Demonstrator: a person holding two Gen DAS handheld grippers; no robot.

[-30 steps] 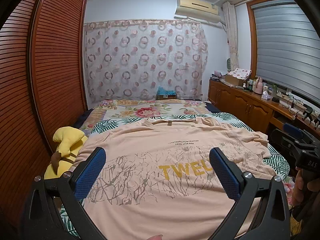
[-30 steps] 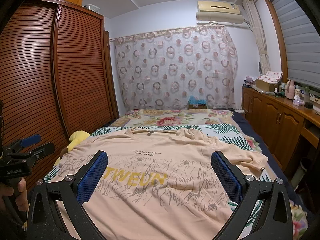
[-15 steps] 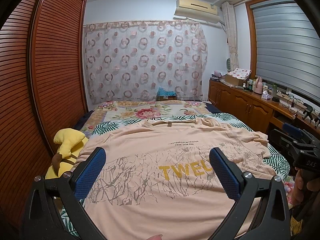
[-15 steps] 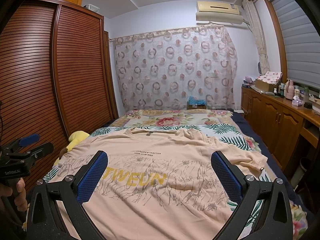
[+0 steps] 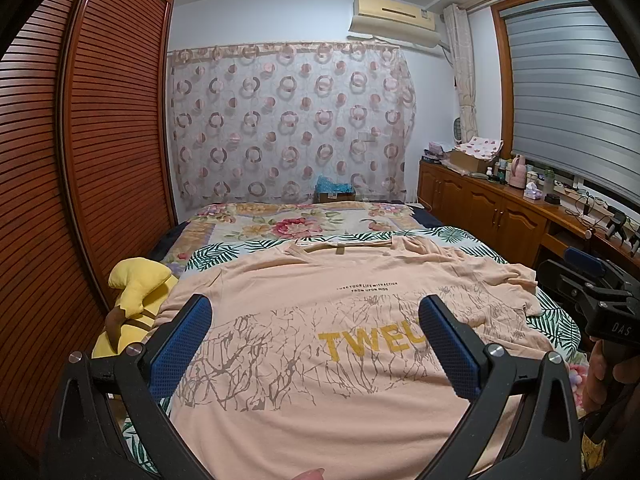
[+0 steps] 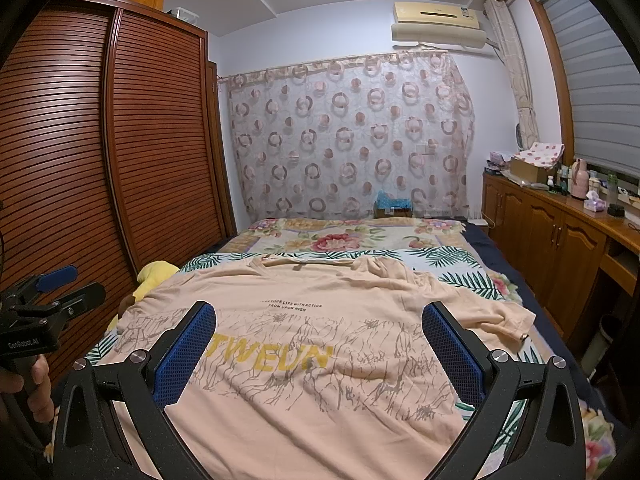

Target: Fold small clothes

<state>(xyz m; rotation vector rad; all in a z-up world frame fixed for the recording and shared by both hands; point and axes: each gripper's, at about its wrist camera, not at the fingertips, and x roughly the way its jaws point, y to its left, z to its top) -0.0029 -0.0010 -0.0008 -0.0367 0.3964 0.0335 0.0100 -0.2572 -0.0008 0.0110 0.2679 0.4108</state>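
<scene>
A peach T-shirt (image 5: pixel 320 320) with yellow lettering lies spread face up on the bed, collar at the far end; it also shows in the right wrist view (image 6: pixel 304 332). Its right sleeve (image 6: pixel 496 316) is crumpled. My left gripper (image 5: pixel 314 316) is open and empty, held above the shirt's near half. My right gripper (image 6: pixel 318 320) is open and empty, also above the shirt. Each gripper shows at the edge of the other's view: the right one (image 5: pixel 596 300) at the far right, the left one (image 6: pixel 44 300) at the far left.
The bed (image 6: pixel 352 240) has a floral and leaf-print cover. A yellow plush toy (image 5: pixel 134 304) lies at the bed's left edge beside the wooden wardrobe (image 5: pixel 80 160). A wooden cabinet (image 6: pixel 560 232) with bottles runs along the right wall. A patterned curtain (image 5: pixel 288 120) hangs behind.
Both grippers have stayed open and nearly still. The shirt has not moved.
</scene>
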